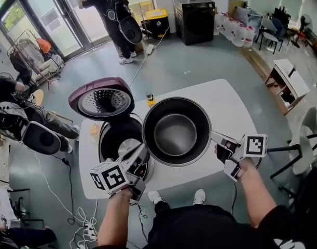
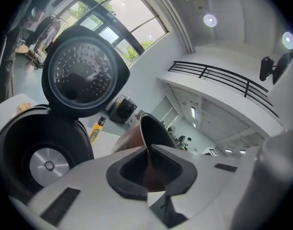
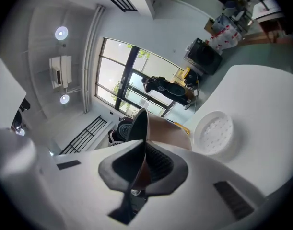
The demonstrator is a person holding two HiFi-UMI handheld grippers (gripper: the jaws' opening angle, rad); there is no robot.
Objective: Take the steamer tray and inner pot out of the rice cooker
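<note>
The dark inner pot (image 1: 176,132) hangs in the air over the white table (image 1: 225,100), to the right of the open rice cooker (image 1: 114,139). My left gripper (image 1: 146,150) is shut on the pot's near-left rim, and my right gripper (image 1: 212,135) is shut on its right rim. In the left gripper view the jaws (image 2: 148,162) pinch the rim of the pot (image 2: 153,128), with the empty cooker well (image 2: 36,152) and the raised lid (image 2: 81,71) to the left. In the right gripper view the jaws (image 3: 142,164) clamp the pot (image 3: 163,128). The white steamer tray (image 3: 214,132) lies on the table beyond it.
The cooker's purple lid (image 1: 102,98) stands open at the table's left end. A small yellow and black item (image 1: 149,98) sits by the far edge. A person (image 1: 114,14) stands near the glass doors, and a black cabinet (image 1: 194,17) is behind. Cables run over the floor at left.
</note>
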